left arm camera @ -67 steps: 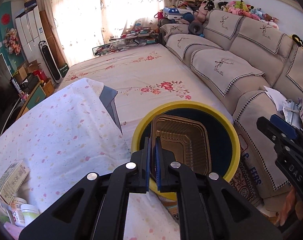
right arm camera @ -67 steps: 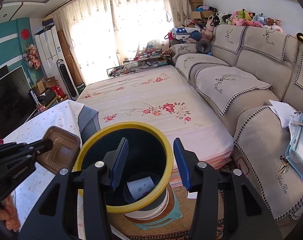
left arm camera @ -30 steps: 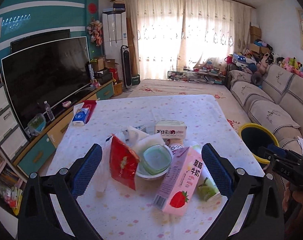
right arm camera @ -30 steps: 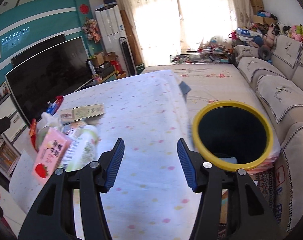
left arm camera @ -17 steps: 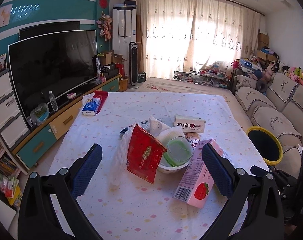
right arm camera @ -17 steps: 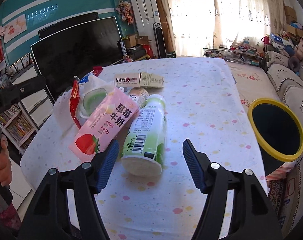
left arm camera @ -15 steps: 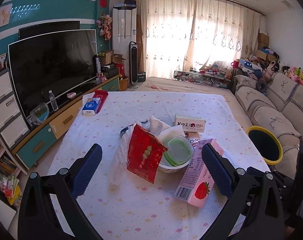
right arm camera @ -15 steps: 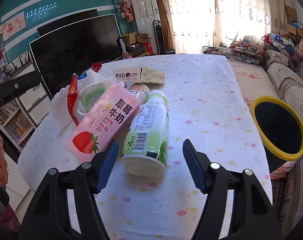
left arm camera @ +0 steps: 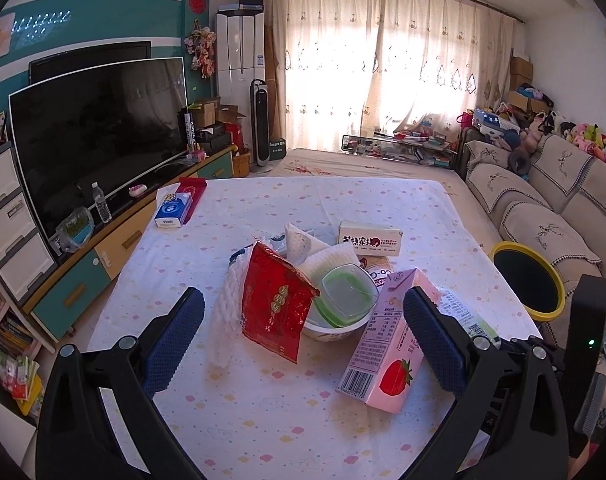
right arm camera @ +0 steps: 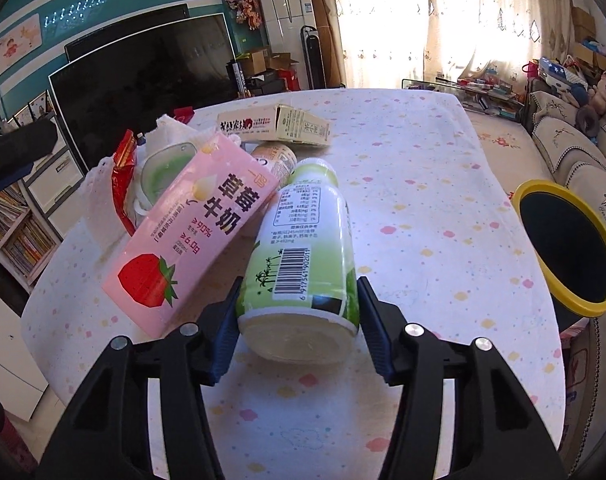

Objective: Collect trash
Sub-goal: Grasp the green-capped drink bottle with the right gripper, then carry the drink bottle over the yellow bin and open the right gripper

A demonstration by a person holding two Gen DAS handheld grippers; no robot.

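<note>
A pile of trash lies on the table: a green-and-white bottle on its side, a pink strawberry milk carton, a red snack bag, a bowl with a green lid and a beige carton. My right gripper is open, its fingers on either side of the bottle's base, close to its sides. My left gripper is wide open and empty, held back from the pile. The yellow-rimmed bin stands right of the table.
A blue tissue pack and a red packet lie at the table's far left. A TV on a cabinet stands to the left and a sofa to the right. The table has a spotted cloth.
My left gripper dropped the brown tray into the bin, opened and swung back to the table. My right gripper moved from the bin down to the bottle, its fingers now flanking the base.
</note>
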